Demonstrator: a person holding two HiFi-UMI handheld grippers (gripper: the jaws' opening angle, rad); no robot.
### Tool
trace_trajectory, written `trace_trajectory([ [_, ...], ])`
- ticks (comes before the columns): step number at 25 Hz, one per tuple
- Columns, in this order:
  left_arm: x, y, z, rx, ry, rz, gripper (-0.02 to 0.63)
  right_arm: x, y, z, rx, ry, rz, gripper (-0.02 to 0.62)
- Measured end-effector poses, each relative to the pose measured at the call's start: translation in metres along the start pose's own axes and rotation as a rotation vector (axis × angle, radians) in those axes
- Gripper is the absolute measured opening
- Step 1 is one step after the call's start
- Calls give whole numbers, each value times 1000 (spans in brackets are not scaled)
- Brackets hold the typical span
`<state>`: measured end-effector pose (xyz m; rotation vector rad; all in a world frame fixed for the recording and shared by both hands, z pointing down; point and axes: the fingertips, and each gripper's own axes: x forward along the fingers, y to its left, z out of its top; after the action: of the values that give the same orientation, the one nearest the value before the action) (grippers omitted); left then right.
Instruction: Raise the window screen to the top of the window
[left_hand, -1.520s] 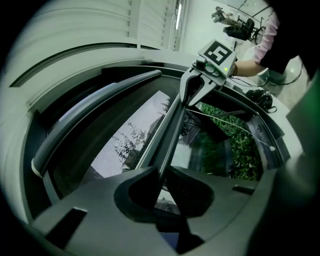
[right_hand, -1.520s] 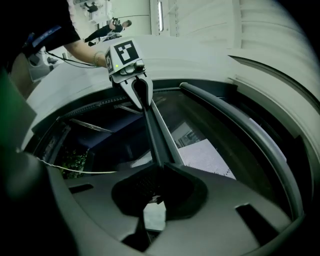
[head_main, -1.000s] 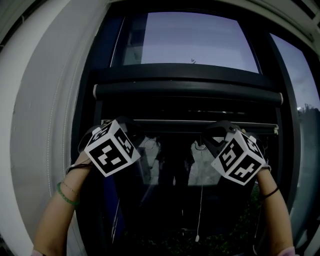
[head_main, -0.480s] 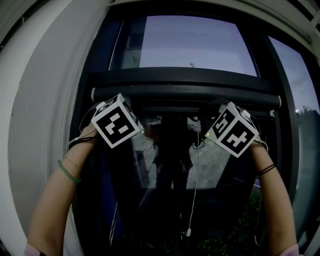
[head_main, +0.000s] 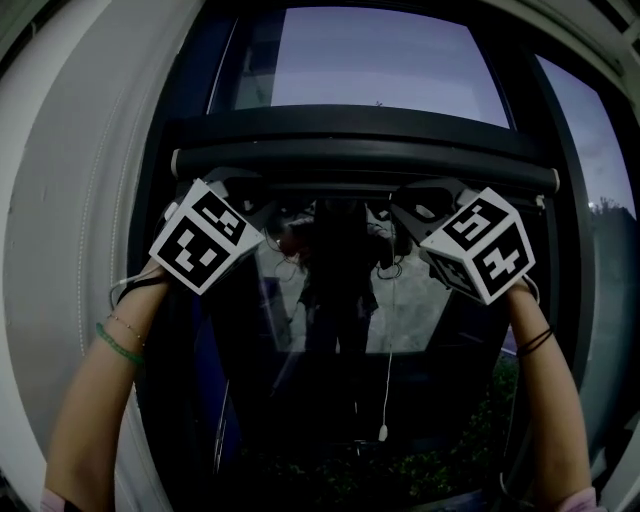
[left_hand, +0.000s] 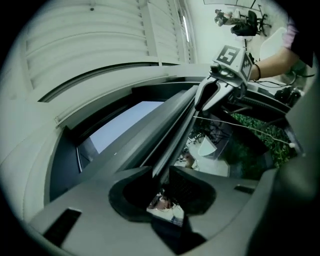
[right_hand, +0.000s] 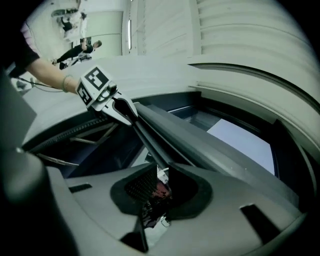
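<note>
Your left tool (left_hand: 161, 176) and right tool (right_hand: 161, 175) are each clamped on the window screen's thin dark metal bottom rail (head_main: 330, 187), which sits just under the black roller tube (head_main: 360, 156). The lift looks nearly done. Next, ease the rail up against the tube, both ends level.

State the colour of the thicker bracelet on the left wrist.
Green; the bracelet shows best in head view.

We have lifted the screen's bottom bar (head_main: 330, 187) with the left gripper (head_main: 262, 207) and right gripper (head_main: 412, 208) to just beneath the roller tube (head_main: 360, 158); the dangling cord (head_main: 388, 370) rose too.
</note>
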<state>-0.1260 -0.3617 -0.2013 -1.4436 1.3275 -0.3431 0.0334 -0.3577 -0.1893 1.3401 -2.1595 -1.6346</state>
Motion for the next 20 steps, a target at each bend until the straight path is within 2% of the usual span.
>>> trace_trajectory([
  [3,-18,-24,-6,-21,5,-63,91,-22,27,0,35,-40,42,57],
  [6,-34,-52,-11,-73,-59,-98,91,-41,55,-3,62,-87,55,57],
  [9,-49,-95,-21,-148,-105,-164,91,-60,90,-14,100,-109,78,57],
  [13,-82,-153,-29,-193,-139,-213,91,-93,141,-23,108,-136,110,57],
  [18,-138,-238,-38,-425,-235,-303,91,-138,212,-61,210,-111,96,57],
  [20,-161,-267,-45,-469,-232,-341,91,-153,240,-75,247,-79,90,56],
])
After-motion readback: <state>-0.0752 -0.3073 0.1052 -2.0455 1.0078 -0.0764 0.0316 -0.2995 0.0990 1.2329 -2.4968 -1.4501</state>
